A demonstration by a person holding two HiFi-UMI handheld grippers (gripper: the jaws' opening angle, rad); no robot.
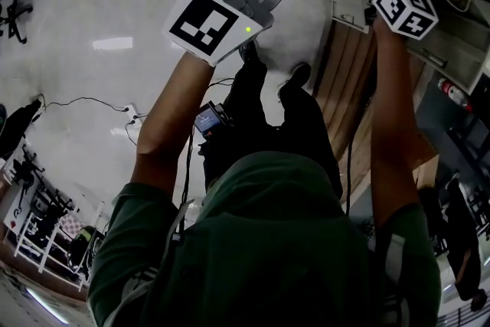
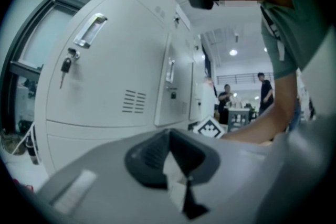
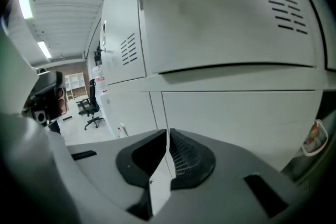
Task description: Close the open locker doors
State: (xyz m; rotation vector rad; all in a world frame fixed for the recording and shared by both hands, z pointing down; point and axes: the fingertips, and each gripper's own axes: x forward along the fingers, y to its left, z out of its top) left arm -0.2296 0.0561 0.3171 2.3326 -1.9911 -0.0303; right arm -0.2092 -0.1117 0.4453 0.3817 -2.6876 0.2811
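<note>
Facing white lockers: left gripper (image 2: 169,132) jaws were together, empty; keyed locker door (image 2: 113,55) at 10 o'clock, next door (image 2: 176,81) at 12 appeared ajar. Right gripper (image 3: 168,132) jaws together, empty; vented door (image 3: 226,18) at 1. Pale glossy floor (image 1: 99,11); office chair (image 3: 93,107) at 9.

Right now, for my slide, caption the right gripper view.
Shut, empty right gripper facing white, vented locker doors.

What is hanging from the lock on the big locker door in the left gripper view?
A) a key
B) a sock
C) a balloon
A: a key dangles from the lock just below the handle on the locker door.
</note>
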